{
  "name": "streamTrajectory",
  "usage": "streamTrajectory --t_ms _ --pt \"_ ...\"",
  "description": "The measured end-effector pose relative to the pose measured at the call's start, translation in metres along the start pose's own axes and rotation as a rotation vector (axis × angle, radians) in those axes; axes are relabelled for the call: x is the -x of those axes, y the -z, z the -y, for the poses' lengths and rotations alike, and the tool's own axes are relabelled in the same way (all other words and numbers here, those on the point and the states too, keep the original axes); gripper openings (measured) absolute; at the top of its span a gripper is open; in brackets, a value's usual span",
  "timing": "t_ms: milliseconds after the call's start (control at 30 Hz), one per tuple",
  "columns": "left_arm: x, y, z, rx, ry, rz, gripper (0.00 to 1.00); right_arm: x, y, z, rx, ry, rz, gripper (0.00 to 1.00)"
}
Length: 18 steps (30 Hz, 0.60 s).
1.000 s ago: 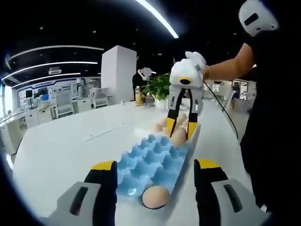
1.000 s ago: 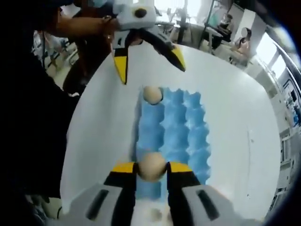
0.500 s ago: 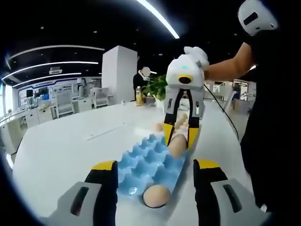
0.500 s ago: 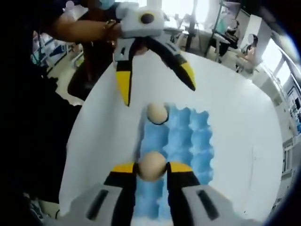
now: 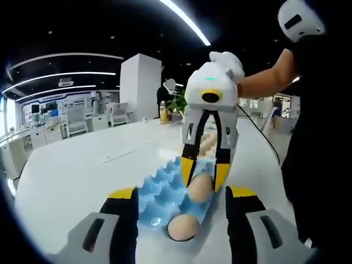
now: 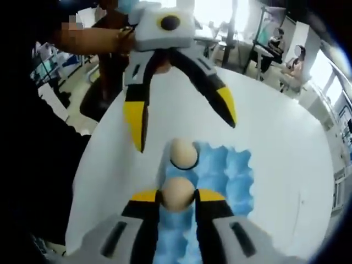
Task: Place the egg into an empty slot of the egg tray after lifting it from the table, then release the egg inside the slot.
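At the bottom centre of the right gripper view, the right gripper [image 6: 177, 199] pinches an egg [image 6: 176, 194] between its yellow-tipped jaws, above the blue egg tray [image 6: 234, 179] on the white table [image 6: 275, 132]. Just above it in the frame, a second egg [image 6: 183, 153] sits in a tray slot. Toward the top, the left gripper [image 6: 184, 129] hangs with jaws spread wide. In the left gripper view, the egg [image 5: 201, 187] is at centre.
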<state>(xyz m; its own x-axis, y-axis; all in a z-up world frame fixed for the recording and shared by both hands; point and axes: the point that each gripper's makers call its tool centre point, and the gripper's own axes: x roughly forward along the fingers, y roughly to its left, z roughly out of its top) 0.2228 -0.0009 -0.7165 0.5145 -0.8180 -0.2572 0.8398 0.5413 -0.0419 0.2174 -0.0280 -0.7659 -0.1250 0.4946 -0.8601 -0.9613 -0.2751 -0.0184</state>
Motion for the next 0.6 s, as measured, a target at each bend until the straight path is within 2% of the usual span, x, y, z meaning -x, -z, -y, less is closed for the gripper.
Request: streamTrajectory --t_ms 600 --pt "0.003 -0.002 -0.002 0.004 -0.008 0.011 0.64 -0.016 0.004 0.003 -0.02 -0.022 -0.015 0.25"
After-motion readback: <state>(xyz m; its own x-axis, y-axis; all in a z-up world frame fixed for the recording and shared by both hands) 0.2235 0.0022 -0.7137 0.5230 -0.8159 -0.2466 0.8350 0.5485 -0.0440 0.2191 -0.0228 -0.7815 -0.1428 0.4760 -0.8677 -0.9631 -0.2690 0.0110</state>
